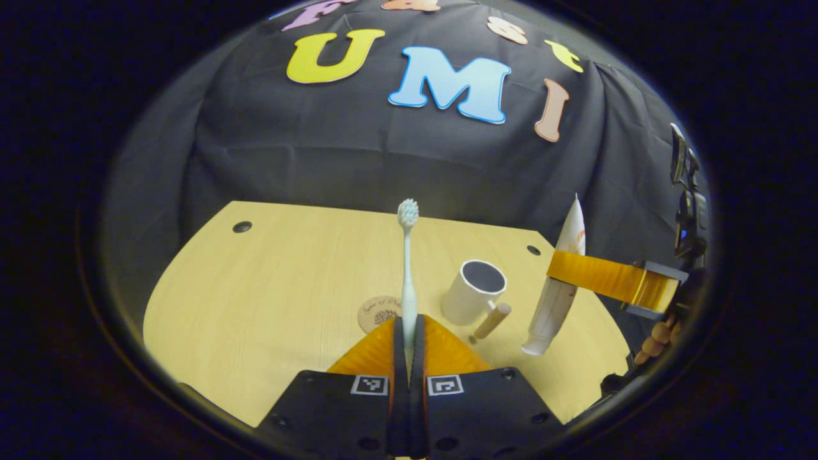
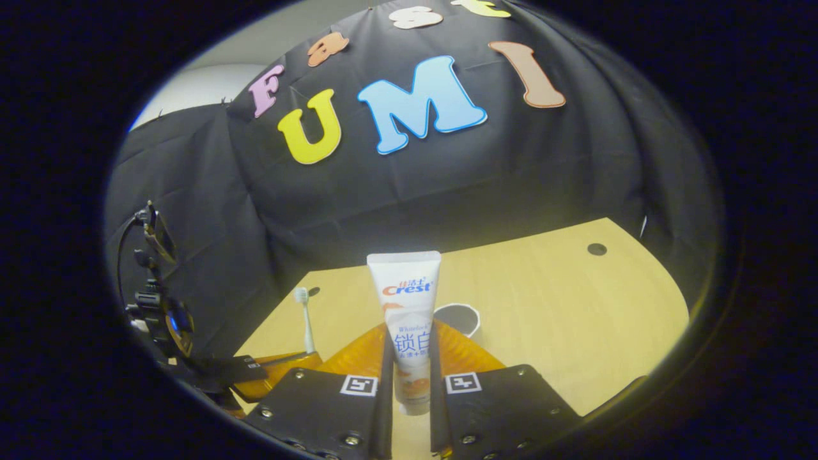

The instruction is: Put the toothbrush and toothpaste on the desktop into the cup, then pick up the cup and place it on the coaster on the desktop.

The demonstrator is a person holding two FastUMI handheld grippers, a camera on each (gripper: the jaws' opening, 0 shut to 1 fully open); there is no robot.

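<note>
**Both tools loaded above the desk**

A black cloth wall (image 1: pixel 383 160) hangs in folds behind the whole scene, and in the right gripper view a pale patch of room wall (image 2: pixel 211 83) shows past its top left edge. In front of it stands a light wooden desk (image 1: pixel 268 300) with a rounded edge and small dark holes near its far corners.

On the desk sits a white cup (image 1: pixel 473 292), upright and open, its wooden handle pointing toward the camera. Just beside it, to the left in the left gripper view, lies a round wooden coaster (image 1: pixel 379 312), partly hidden behind the toothbrush.

The right tool (image 2: pixel 412 377) is clamped on a white toothpaste tube (image 2: pixel 409 313), held upright in the air with its cap end down, near the cup. The left tool (image 1: pixel 409 338) is closed tight on the handle of a pale toothbrush (image 1: pixel 408 255), bristles up, off the desk.
</note>
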